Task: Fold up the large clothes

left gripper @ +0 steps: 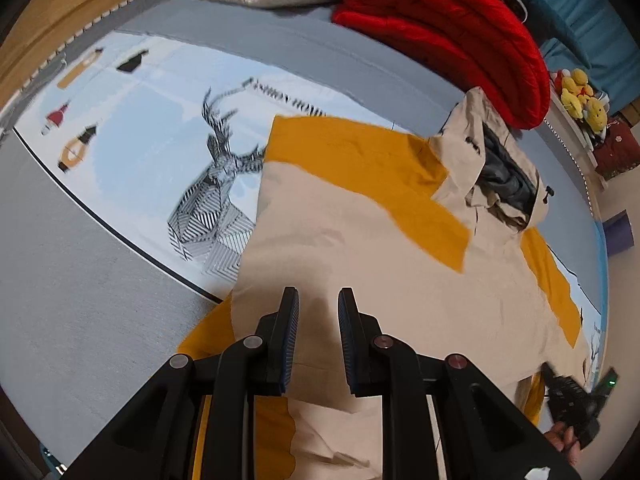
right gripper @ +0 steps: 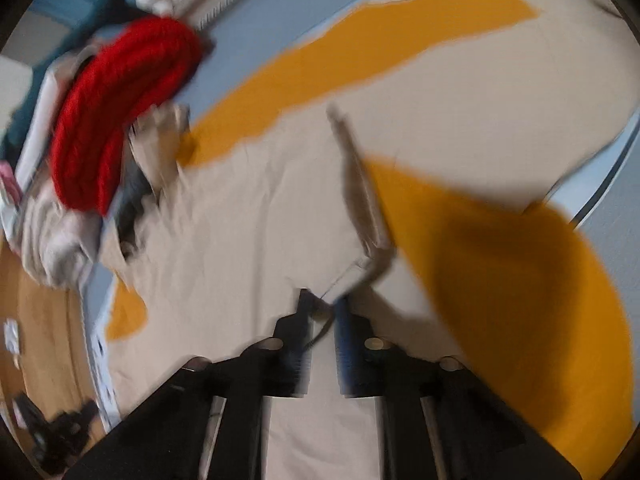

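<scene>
The jacket (left gripper: 360, 216) lies spread on the bed (left gripper: 100, 280), mid-fold. Left tongs (left gripper: 318, 300) hover slightly parted, empty, over its hem; right tongs (right gripper: 324, 304) pinch a flap edge. Next, carry that flap across. Only the left view shows the hood (left gripper: 500, 168) clearly

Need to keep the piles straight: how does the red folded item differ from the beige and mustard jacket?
The red folded item is one colour, already folded, and sits at the bed's far edge. The jacket is two-tone, spread flat, right beneath the left gripper. Both lie on the bed.
</scene>
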### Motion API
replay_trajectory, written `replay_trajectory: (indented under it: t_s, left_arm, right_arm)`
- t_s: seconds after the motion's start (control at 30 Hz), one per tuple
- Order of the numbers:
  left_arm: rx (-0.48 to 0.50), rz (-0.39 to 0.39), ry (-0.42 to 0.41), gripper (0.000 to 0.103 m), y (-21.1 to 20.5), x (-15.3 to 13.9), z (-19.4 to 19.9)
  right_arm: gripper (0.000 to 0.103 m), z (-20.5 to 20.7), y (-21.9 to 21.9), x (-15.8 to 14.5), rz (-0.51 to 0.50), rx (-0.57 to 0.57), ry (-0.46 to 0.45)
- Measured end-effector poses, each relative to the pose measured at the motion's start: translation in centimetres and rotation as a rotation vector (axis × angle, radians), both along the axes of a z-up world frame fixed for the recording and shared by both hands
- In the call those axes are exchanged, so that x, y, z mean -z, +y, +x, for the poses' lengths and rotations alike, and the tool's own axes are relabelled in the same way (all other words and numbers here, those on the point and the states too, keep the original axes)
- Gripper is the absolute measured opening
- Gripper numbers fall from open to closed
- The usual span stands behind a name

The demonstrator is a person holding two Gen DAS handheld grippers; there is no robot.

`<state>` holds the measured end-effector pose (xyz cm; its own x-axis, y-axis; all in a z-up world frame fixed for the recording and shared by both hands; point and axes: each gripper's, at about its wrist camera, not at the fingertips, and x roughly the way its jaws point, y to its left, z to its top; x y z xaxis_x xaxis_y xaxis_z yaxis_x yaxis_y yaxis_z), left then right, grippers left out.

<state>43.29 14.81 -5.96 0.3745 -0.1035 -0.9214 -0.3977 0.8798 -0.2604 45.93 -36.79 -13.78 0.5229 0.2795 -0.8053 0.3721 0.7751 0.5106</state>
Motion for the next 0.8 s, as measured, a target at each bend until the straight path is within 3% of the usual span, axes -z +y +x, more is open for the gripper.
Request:
replay_trajectory:
  t_s: [0.1,0.3,0.37,0.5,0.6,0.67,0.73,0.8]
  left_arm:
    - [0.011,-0.055,0.043,0.018,-0.4,2.0,0.2]
    - [0.044,-0.068,0.122,0.018,-1.5,5.3,0.1]
    - [0.038,-0.054,0.154,0.018,-1.2,6.1,0.1]
    - [0.036,-0.036,0.190,0.018,-1.2,7.0,-0.4]
    - [0.068,-0.003,0.159,0.018,-2.3,6.1,-0.5]
    - [0.097,-0.001,0.140,0.018,-3.2,5.6,-0.5]
    - [0.133,0.051,0.122,0.018,-4.4,4.9,-0.7]
    - [0.182,0.092,0.103,0.018,-5.8,4.0,-1.0]
  right_arm:
    - [0.009,-0.1,-0.7,-1.9,-0.048,0.023,-0.064]
    - [0.016,0.6,-1.2,0.5,-0.038,0.054,0.051]
    - [0.025,0.4,-1.5,0.6,-0.061,0.096,0.069]
    - [0.026,-0.4,-1.9,-1.2,-0.111,0.132,-0.023]
    - [0.039,0.4,-1.1,-1.9,-0.097,0.058,-0.090]
    - [0.053,1.8,-0.5,-0.3,-0.046,-0.022,-0.036]
    - [0.053,2.6,-0.3,1.7,-0.073,-0.070,0.077]
    - [0.053,2.5,-0.6,2.6,-0.089,-0.062,0.128]
